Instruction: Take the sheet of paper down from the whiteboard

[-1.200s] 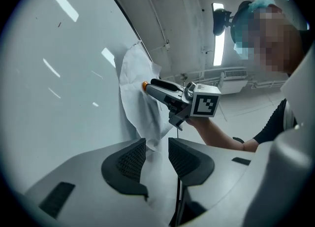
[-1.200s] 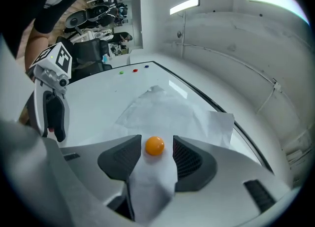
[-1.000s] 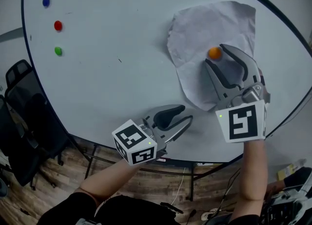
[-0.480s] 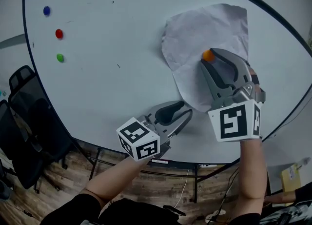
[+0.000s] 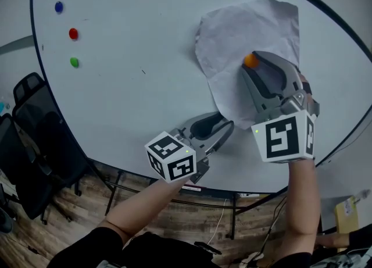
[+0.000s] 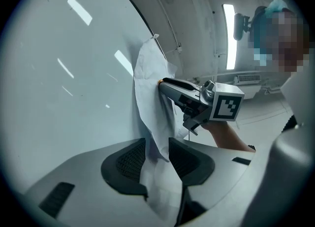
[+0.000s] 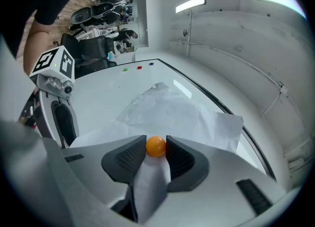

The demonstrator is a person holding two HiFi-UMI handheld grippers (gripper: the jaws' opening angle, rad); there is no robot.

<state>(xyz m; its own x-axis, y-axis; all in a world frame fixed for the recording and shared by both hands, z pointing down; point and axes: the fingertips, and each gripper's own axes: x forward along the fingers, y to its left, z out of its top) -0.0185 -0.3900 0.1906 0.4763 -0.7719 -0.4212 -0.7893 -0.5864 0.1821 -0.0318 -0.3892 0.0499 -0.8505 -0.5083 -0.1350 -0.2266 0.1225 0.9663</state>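
Observation:
A crumpled white sheet of paper (image 5: 244, 28) hangs on the whiteboard (image 5: 133, 40) at the upper right, pinned by an orange ball magnet (image 5: 250, 60). My right gripper (image 5: 256, 63) has just been closing and is now shut on that magnet; in the right gripper view both pads press the orange magnet (image 7: 156, 146) against the paper (image 7: 167, 108). My left gripper (image 5: 222, 121) sits lower, at the sheet's bottom corner. In the left gripper view the paper's lower edge (image 6: 147, 88) hangs in the gap between the jaws of the left gripper (image 6: 157, 147), which stand apart.
Blue (image 5: 58, 7), red (image 5: 73, 33) and green (image 5: 74, 61) magnets sit in a column at the board's far left. Black office chairs (image 5: 29, 139) stand left of the board on a wooden floor. The board's dark rim (image 5: 325, 14) curves close past the paper.
The right jaws closed from wide apart onto the orange magnet. The left gripper crept up and right, so its tips now reach the paper's lower corner.

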